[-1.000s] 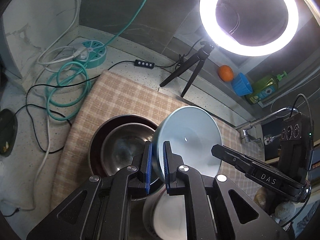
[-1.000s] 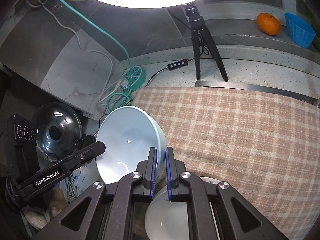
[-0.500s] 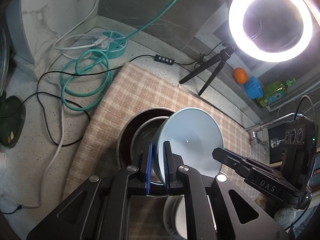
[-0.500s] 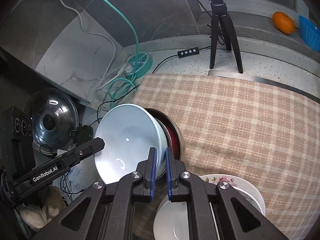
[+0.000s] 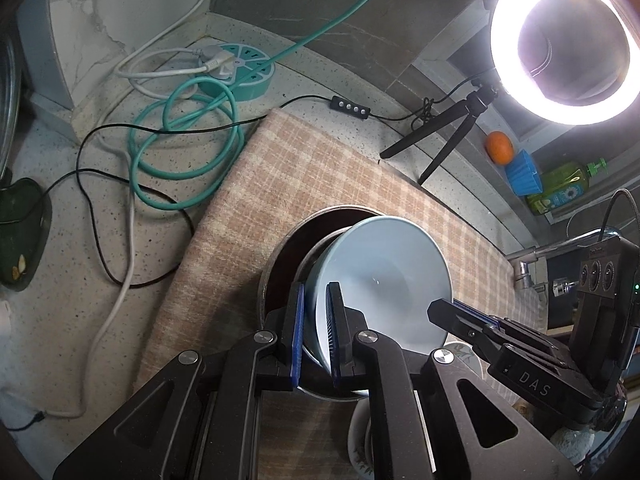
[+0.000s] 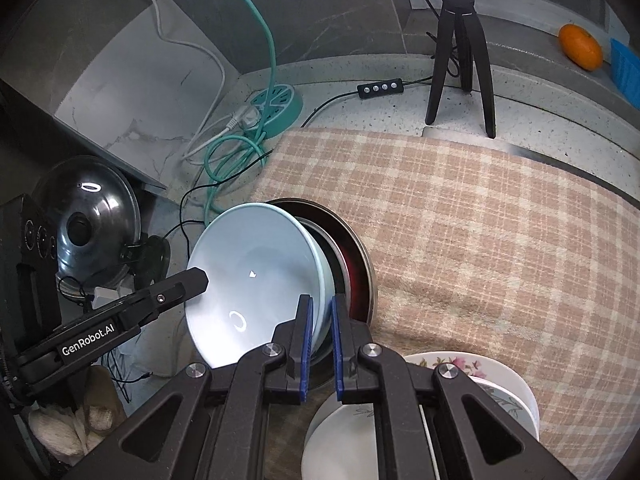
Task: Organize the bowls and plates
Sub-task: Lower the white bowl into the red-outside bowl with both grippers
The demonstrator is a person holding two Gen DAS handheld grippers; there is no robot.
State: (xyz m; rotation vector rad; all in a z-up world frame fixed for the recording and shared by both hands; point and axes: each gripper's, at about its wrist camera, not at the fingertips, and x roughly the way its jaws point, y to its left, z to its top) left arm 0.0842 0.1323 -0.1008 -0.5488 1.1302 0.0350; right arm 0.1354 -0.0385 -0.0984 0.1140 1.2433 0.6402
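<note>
Centrally, a pale blue bowl (image 5: 384,280) is held by its rim from two sides. The left gripper (image 5: 316,336) is closed on the rim's near-left edge, with one blue-padded finger inside the bowl and one outside; the right gripper (image 6: 318,344) is clamped in the same way on the rim's near-right edge, as seen from the right wrist view. The bowl (image 6: 256,280) is tilted, and its underside sits within a steel bowl (image 5: 310,258), which is itself nested in a larger dark red bowl (image 5: 288,252). Whether the blue bowl rests on the steel one cannot be told. The nested bowls stand on a checked beige cloth (image 5: 304,172) spread over a speckled counter (image 5: 80,264).

Just near and to the right of the bowls, a stack of white plates (image 6: 480,376) with a flower pattern is seen, partly hidden by the gripper bodies. At the far left of the counter, a round teal power strip (image 5: 240,72) with a coiled teal cable (image 5: 180,152) is placed. At the far right, a lit ring lamp (image 5: 564,40) on a small black tripod (image 6: 460,48) is shown, beside an orange (image 6: 580,48), a blue cup (image 5: 522,172) and a green bottle (image 5: 560,188). A dark pot lid (image 6: 88,216) stands at the left.
</note>
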